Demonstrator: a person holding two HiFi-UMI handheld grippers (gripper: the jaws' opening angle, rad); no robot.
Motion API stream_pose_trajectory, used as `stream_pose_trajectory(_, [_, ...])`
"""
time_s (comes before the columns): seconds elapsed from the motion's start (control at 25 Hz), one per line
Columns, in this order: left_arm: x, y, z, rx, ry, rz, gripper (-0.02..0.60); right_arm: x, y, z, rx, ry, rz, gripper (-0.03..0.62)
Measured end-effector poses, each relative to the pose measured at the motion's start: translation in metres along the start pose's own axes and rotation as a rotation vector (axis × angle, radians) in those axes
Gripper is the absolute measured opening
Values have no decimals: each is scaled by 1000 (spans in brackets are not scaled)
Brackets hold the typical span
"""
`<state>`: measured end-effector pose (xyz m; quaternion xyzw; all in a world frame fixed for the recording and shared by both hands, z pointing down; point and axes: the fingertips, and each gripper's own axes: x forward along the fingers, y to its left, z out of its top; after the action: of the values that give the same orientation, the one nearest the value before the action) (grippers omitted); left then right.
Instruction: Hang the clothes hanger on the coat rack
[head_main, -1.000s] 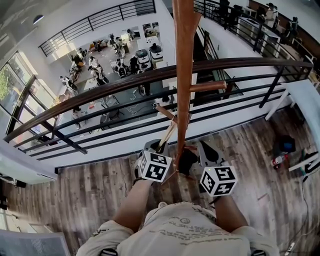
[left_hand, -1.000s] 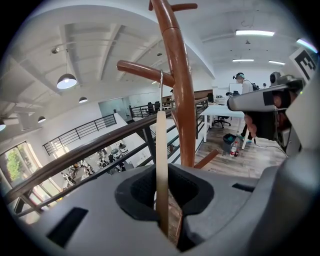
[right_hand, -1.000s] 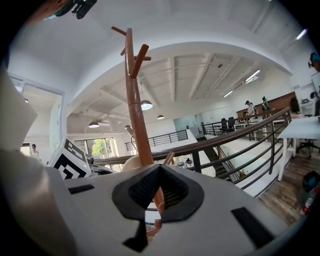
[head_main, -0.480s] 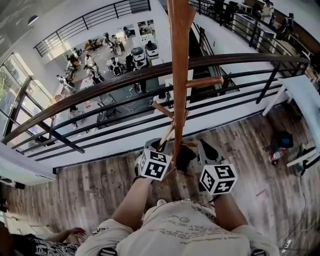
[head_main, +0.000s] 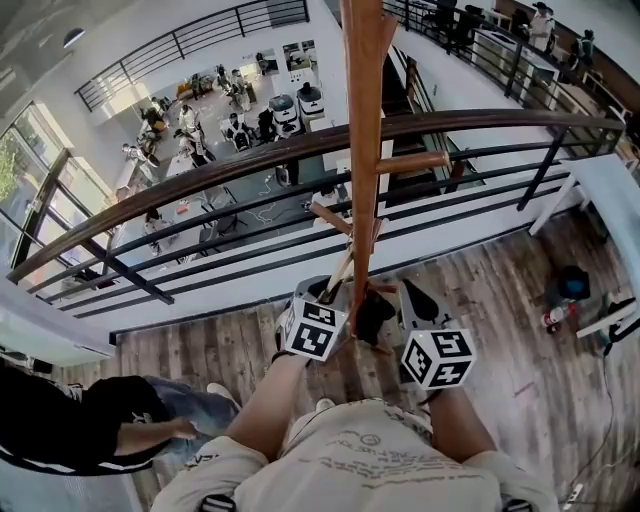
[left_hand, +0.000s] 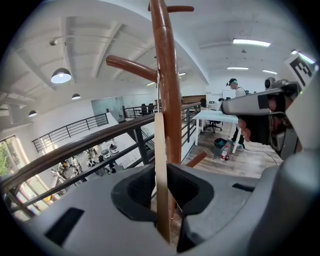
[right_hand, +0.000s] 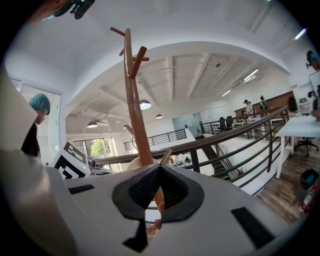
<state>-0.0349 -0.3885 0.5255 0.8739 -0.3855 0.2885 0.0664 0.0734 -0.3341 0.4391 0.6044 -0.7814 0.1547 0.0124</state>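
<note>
The brown wooden coat rack rises straight in front of me, with a peg to the right and a smaller one to the left. My left gripper is shut on a pale wooden arm of the clothes hanger, which leans up against the pole. In the left gripper view the hanger passes upright between the jaws of the left gripper, close to the pole and below a peg. My right gripper sits just right of the pole; its tips meet with nothing between them.
A dark railing with a curved top rail runs right behind the rack, with an open drop to a lower floor beyond. A person in a black top stands at my lower left. A white table stands at the right.
A person in black top and jeans has walked into the lower left of the head view. Both grippers and the hanger stay almost where they were by the pole.
</note>
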Motion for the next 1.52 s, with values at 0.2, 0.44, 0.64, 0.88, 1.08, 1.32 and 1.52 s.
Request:
stream_pose_trajectory(0.2, [-8, 0, 7, -29, -56, -2, 58, -1, 3, -3, -6, 0, 12, -1])
stream_pose_trajectory(0.44, [-40, 16, 22, -121, -124, 20, 61, 2, 20, 5, 2, -5, 50, 0])
stream_pose_trajectory(0.64, [-79, 36, 30, -292, -312, 94, 6, -2, 28, 10, 1, -45, 83, 0])
stream_pose_trajectory(0.88, [-108, 53, 29, -337, -355, 191, 5, 6, 42, 15, -44, -53, 137, 0])
stream_pose_trajectory(1.08, [-126, 54, 26, -348, -350, 256, 5, 6, 55, 22, -81, -58, 183, -1])
stream_pose_trajectory(1.32, [-138, 60, 10, -365, -336, 306, 5, 14, 58, 16, -105, -48, 189, 0])
stream_pose_trajectory(1.52, [-150, 81, -13, -356, -341, 291, 5, 30, 89, 0, -144, -43, 180, -1])
